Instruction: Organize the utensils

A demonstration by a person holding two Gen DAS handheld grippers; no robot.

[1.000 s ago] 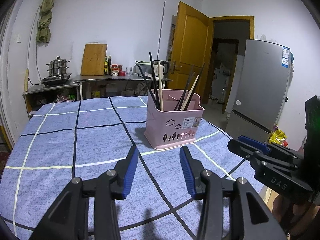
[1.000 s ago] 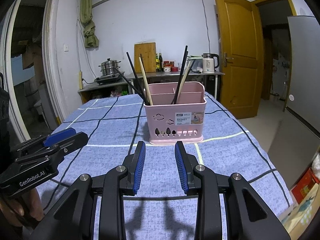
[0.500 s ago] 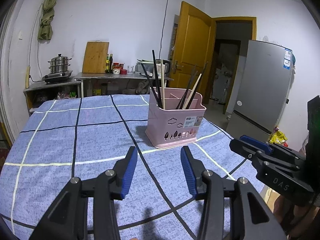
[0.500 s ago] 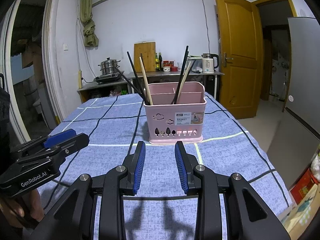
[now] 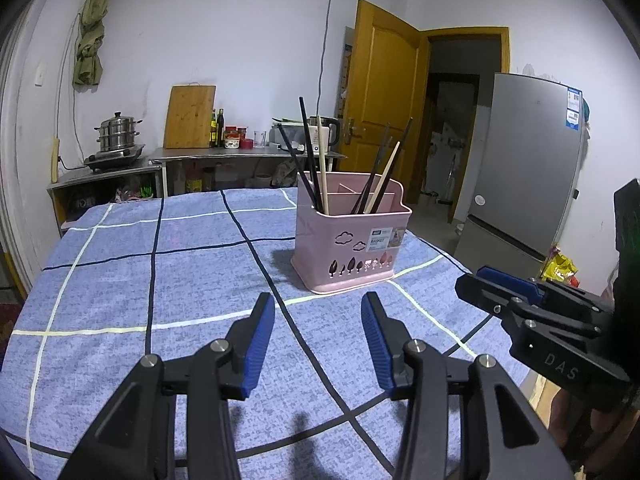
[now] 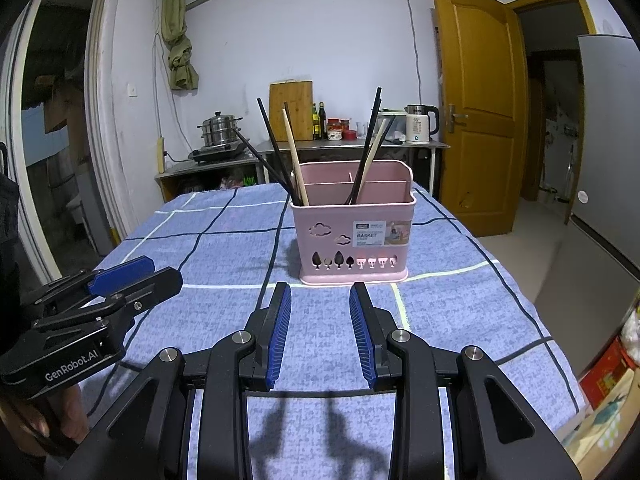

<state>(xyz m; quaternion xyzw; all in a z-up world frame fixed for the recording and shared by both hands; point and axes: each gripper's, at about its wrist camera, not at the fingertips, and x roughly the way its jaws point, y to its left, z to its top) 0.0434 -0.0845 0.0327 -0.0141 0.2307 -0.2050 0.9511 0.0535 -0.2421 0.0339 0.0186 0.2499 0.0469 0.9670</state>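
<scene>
The pink utensil basket [image 6: 352, 224] stands upright on the blue checked tablecloth [image 6: 224, 248], and everything else is best placed from it. Its front compartment holds 2 clusters of chopsticks: at the basket's left corner, several black sticks and 1 pale wooden one [image 6: 295, 164] lean out to the left; nearer the middle, more black sticks and another pale one [image 6: 370, 160] lean to the right. The rear compartments look empty from these angles, though their floors are hidden. The right gripper [image 6: 320, 324] hovers just in front of the basket, roughly centred on it, with its blue-padded fingers [image 6: 280, 328] apart and nothing between them. The left gripper [image 5: 318, 340] sits in front of the basket and off to its left side, its fingers also spread wide and empty. No loose utensil shows on the cloth around the basket in either view, so collecting seems done, as far as can be judged. What may remain is sorting: black and wooden sticks are mixed in both clusters, and separating them by kind into compartments would be the likely leftover work, if any is intended.
</scene>
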